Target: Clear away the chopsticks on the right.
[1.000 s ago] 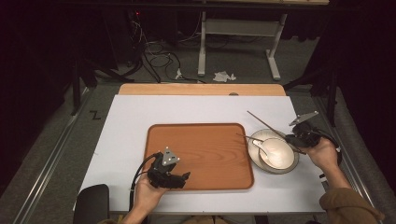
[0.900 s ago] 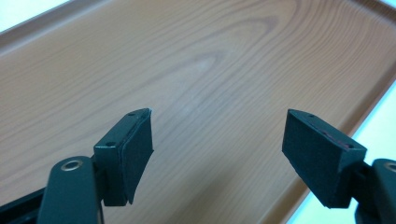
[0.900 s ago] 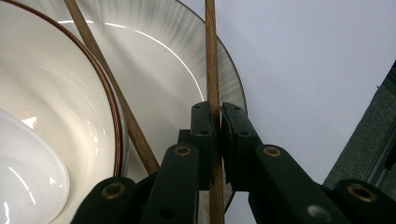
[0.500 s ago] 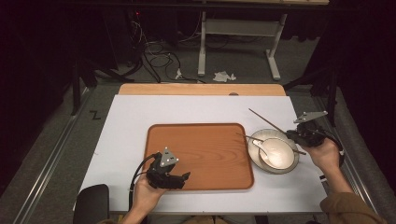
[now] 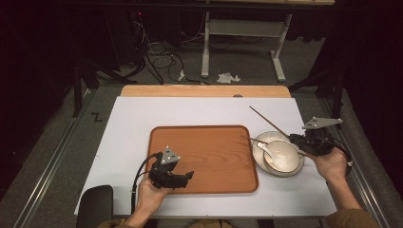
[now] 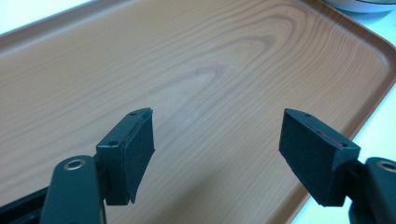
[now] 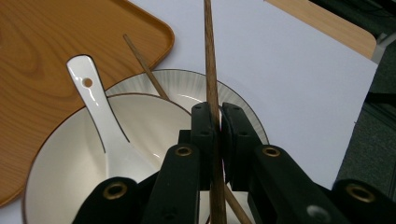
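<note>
Wooden tray (image 5: pixel 204 156) sits mid-tabletop (image 5: pixel 133 123) in the high view, with the left gripper (image 5: pixel 186 176) over its near-left corner and the right gripper (image 5: pixel 293 137) lifting a chopstick (image 5: pixel 268 121) beside the bowl (image 5: pixel 280 156). In the left gripper view, the fingers (image 6: pixel 133 149) stand wide apart over the tray with nothing between them. In the right gripper view, the fingers (image 7: pixel 201 140) pinch the chopstick above the bowl, where a white spoon (image 7: pixel 100 123) and a second chopstick (image 7: pixel 145 66) rest.

Lit brightly from overhead on the white table (image 5: pixel 128 142); left dark and murky all around. Softly shadowed, mildly grainy from above, sharper close up, slightly blurred at near jaws.
</note>
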{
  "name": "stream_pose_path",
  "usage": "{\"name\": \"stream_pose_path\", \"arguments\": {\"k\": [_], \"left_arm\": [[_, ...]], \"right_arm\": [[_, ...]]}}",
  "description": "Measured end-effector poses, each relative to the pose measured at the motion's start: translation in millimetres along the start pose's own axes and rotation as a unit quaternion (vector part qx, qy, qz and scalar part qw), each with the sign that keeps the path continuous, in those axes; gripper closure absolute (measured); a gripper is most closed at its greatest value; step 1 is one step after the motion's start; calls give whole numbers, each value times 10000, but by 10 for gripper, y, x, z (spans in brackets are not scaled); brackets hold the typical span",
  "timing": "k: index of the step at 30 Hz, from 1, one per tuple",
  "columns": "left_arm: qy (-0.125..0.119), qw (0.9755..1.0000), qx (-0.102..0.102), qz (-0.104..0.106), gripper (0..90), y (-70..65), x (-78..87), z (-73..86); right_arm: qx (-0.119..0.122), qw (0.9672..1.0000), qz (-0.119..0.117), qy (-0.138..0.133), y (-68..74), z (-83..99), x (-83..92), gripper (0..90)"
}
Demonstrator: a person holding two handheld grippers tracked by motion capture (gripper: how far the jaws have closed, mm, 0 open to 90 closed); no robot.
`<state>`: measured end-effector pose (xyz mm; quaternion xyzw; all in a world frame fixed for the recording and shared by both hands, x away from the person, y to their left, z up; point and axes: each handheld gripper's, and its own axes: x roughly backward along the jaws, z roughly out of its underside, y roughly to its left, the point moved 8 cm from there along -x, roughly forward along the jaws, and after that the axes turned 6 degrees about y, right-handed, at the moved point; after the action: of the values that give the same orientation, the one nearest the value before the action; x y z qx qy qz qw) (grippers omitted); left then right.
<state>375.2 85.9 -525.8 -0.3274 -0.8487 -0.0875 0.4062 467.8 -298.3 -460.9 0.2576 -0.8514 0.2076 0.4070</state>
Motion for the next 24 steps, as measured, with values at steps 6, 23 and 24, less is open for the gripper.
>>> {"name": "stream_pose_path", "arguments": {"k": [6, 23, 24], "left_arm": [[65, 10000, -67, 18, 260, -30, -37, 9], [18, 10000, -67, -24, 207, -10, -46, -9], [12, 10000, -65, 8, 207, -7, -31, -12]], "right_arm": [[-1, 9999, -66, -152, 158, -34, 102, 853], [147, 9976, -550, -385, 831, -152, 188, 852], [116, 9973, -625, -359, 909, -145, 139, 853]]}}
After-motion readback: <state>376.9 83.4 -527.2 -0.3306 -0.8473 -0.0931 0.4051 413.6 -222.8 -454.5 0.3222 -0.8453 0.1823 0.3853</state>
